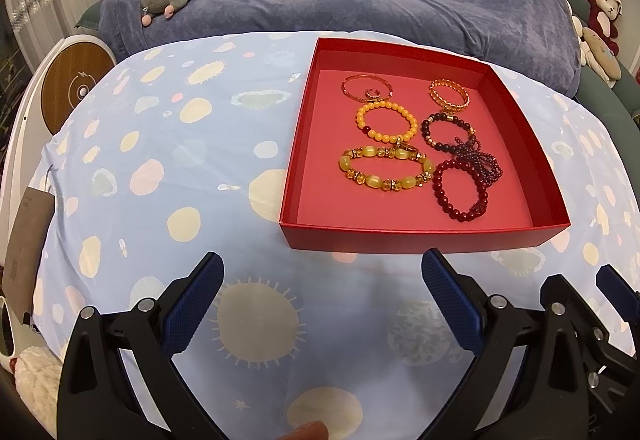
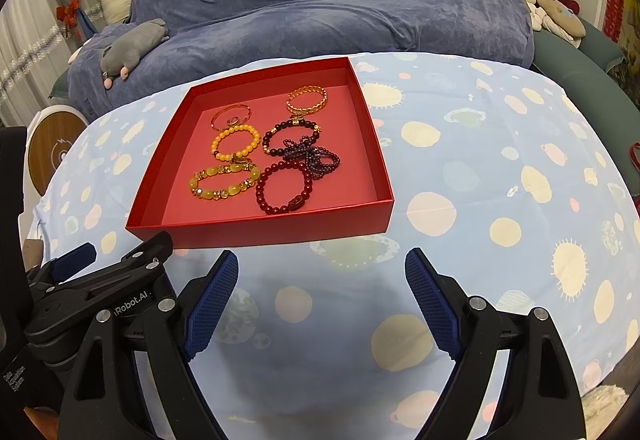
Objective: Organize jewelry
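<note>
Both grippers are held with jaws spread wide and empty above the patterned tablecloth point(image 1: 160, 168), the left gripper point(image 1: 320, 276) and right gripper point(image 2: 322, 272) just short of the near wall of the red tray point(image 2: 260, 228), with bare cloth between. Inside the tray are laid beaded bracelets: a yellow-green bracelet point(image 1: 384, 170), an orange bracelet point(image 1: 386, 122), a dark red bracelet point(image 1: 460, 192) touching a tangled purple strand point(image 1: 480, 160), and gold bangles at the far side.

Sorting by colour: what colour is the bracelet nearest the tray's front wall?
Dark red bracelet, clearest in the right wrist view.
</note>
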